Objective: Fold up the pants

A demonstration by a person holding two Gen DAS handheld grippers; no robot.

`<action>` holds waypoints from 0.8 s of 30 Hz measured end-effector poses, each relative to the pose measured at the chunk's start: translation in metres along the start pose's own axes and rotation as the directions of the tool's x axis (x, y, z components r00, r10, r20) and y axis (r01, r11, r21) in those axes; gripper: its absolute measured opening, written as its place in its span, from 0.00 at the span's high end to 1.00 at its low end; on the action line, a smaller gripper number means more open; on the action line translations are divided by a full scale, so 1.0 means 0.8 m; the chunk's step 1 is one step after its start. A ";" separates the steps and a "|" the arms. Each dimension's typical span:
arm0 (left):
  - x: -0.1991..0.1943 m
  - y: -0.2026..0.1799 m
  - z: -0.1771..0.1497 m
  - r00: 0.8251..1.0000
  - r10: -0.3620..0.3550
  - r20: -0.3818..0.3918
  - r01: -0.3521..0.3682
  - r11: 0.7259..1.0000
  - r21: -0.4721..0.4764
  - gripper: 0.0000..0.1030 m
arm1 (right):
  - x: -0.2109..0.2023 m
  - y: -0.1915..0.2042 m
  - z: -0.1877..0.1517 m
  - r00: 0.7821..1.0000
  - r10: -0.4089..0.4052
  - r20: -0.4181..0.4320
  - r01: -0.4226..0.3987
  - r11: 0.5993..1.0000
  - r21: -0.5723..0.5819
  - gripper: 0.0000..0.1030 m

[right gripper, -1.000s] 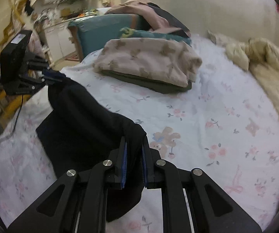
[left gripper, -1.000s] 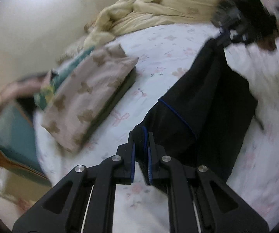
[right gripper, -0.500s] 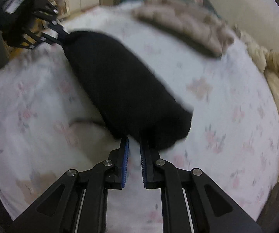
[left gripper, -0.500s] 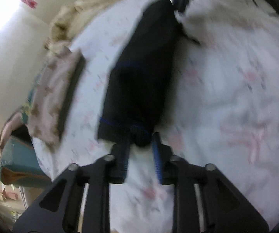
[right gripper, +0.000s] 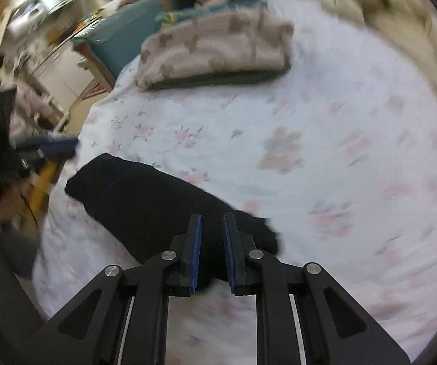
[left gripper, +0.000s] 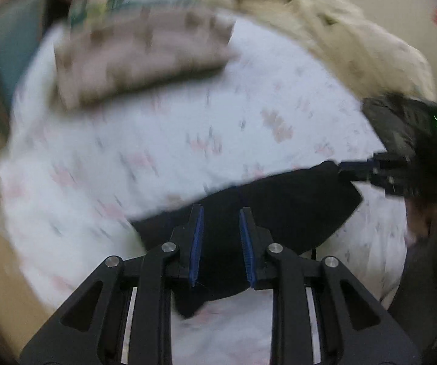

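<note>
The black pants (left gripper: 279,210) lie folded in a long band on the floral bed sheet (left gripper: 188,127). My left gripper (left gripper: 220,213) is open, its jaws apart just above one end of the band. My right gripper (right gripper: 212,220) is open at the other end of the pants (right gripper: 145,194), with a narrower gap. In the left wrist view the right gripper (left gripper: 355,167) shows at the far end of the band. In the right wrist view the left gripper (right gripper: 57,146) is off the pants, a little left of their end. Both views are blurred.
A beige bear-print pillow (right gripper: 218,48) lies at the head of the bed on a dark cushion. A crumpled cream blanket (left gripper: 340,36) runs along the far side. A teal chair (right gripper: 121,39) and room clutter stand past the bed's edge.
The pants were held up between both shut grippers and have been laid down flat on the sheet. Both grippers have opened and let go of the fabric.
</note>
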State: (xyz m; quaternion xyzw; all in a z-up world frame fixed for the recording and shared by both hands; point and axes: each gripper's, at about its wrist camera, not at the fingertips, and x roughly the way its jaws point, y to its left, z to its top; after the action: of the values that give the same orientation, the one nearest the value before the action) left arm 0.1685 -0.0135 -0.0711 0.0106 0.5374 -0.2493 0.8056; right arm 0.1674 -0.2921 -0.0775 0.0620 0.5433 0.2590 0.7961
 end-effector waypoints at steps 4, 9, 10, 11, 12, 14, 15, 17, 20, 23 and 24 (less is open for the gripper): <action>0.041 0.004 -0.042 0.995 0.022 -0.092 -0.025 0.999 -0.031 0.81 | 0.032 -0.005 -0.025 0.997 -0.042 -0.069 0.043 0.999 0.014 0.91; 0.039 0.000 -0.062 0.992 0.101 -0.069 -0.094 0.991 0.099 0.82 | 0.043 -0.004 -0.034 0.983 -0.151 -0.103 0.143 0.986 -0.081 0.98; 0.038 0.007 -0.064 0.991 0.108 -0.079 -0.101 0.992 0.080 0.82 | 0.042 -0.004 -0.033 0.979 -0.171 -0.109 0.162 0.983 -0.087 1.00; 0.035 0.018 -0.061 0.990 0.105 -0.091 -0.100 0.993 0.058 0.82 | 0.043 -0.007 -0.035 0.975 -0.187 -0.119 0.177 0.980 -0.087 1.00; 0.033 0.025 -0.063 0.991 0.092 -0.102 -0.089 0.995 0.035 0.82 | 0.042 -0.013 -0.039 0.976 -0.176 -0.132 0.169 0.984 -0.061 1.00; 0.027 0.032 -0.069 0.988 0.101 -0.112 -0.099 0.995 0.027 0.82 | 0.035 -0.019 -0.047 0.982 -0.137 -0.132 0.134 0.991 -0.026 1.00; 0.022 0.032 -0.071 0.988 0.104 -0.114 -0.102 0.995 0.022 0.82 | 0.031 -0.016 -0.047 0.982 -0.140 -0.129 0.137 0.990 -0.034 1.00; 0.011 0.029 -0.071 0.984 0.107 -0.142 -0.103 0.994 0.039 0.82 | 0.017 -0.015 -0.048 0.981 -0.152 -0.124 0.149 0.988 -0.035 1.00; -0.014 0.043 -0.064 0.983 0.141 -0.114 -0.143 0.990 -0.006 0.55 | -0.018 -0.029 -0.046 0.992 -0.117 -0.054 0.121 0.991 0.058 0.93; -0.032 0.069 -0.053 0.993 0.112 -0.042 -0.117 0.978 -0.171 0.26 | -0.038 -0.053 -0.045 0.999 -0.035 0.034 0.028 0.980 0.198 0.82; -0.032 0.078 -0.052 0.995 0.093 -0.028 -0.097 0.969 -0.228 0.21 | -0.037 -0.060 -0.044 0.999 -0.018 0.041 0.008 0.972 0.235 0.57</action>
State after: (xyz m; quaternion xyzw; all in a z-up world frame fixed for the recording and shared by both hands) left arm 0.1510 0.0627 -0.0816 -0.0546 0.5682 -0.1469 0.8078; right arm 0.1445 -0.3534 -0.0853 0.1578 0.5533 0.1863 0.7964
